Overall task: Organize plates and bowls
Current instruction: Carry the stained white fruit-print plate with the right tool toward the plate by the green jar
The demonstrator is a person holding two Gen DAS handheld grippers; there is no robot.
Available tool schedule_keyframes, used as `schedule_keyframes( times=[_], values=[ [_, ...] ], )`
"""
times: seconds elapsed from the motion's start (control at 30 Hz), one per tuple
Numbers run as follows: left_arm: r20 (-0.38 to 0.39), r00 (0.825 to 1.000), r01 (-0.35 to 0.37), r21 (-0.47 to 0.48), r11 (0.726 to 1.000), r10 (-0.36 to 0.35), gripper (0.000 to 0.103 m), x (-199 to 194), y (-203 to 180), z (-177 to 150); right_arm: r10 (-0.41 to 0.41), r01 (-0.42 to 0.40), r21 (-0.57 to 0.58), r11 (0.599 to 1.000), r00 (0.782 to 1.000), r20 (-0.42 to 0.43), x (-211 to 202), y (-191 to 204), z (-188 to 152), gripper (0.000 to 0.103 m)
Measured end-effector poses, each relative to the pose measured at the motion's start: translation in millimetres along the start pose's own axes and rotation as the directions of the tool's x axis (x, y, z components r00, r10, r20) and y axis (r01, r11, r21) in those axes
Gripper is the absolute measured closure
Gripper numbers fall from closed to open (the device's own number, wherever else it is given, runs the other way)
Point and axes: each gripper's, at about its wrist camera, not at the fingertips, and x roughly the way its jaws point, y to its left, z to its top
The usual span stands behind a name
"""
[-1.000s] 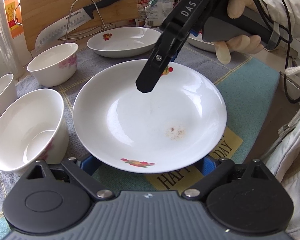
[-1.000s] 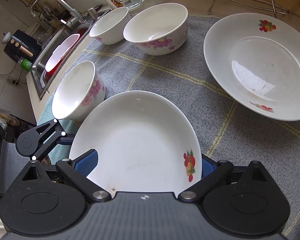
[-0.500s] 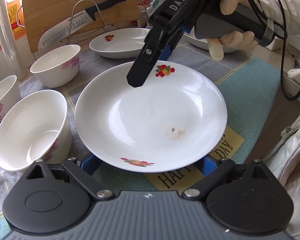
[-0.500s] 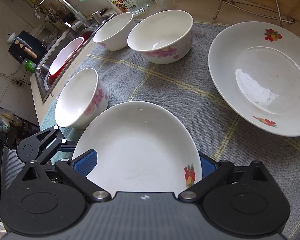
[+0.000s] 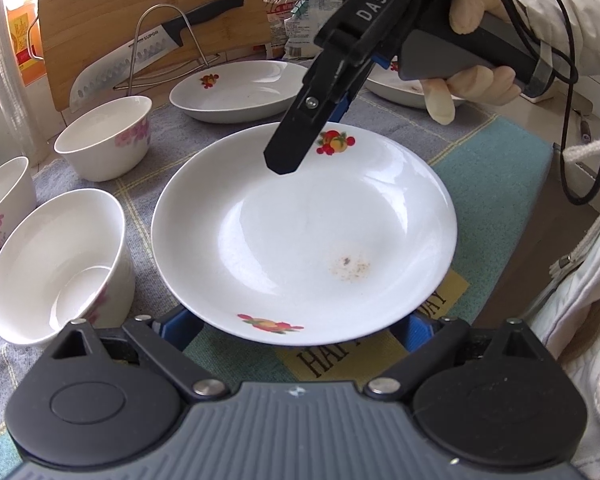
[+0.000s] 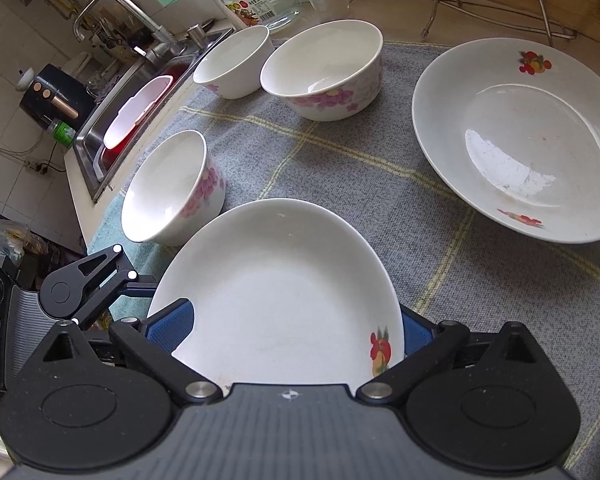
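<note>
Left gripper (image 5: 296, 330) — jaws spread wide, blue pads flanking the near rim of the large plate (image 5: 304, 232), which rests on the grey cloth (image 5: 172, 120) covering the counter. Right gripper (image 6: 296, 334) — jaws set wide either side of that plate (image 6: 278, 292); whether its pads press, cannot tell. Nearest bowl (image 6: 172, 188) stands just beside the plate. Second plate (image 6: 520, 136) lies well apart.

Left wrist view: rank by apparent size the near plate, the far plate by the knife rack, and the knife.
1. Near plate, largest by far, though it is closest to the camera.
2. Far plate.
3. Knife, about as long as the far plate is wide, so those two are unsure.
</note>
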Motion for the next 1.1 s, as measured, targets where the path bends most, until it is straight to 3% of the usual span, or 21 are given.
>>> schedule_keyframes(
  times=[0.53,1.1],
  values=[
    [0.036,0.998,0.041,0.071,0.997,-0.043,0.005,4,-20,52,-0.04,0.036,0.045,0.998,0.994,0.102,-54,-24,-21,0.0],
    [0.05,0.986,0.146,0.193,0.97,-0.158,0.005,48,-61,126,-0.156,0.123,0.158,0.98,0.965,0.213,-126,-89,-57,0.0]
  ],
)
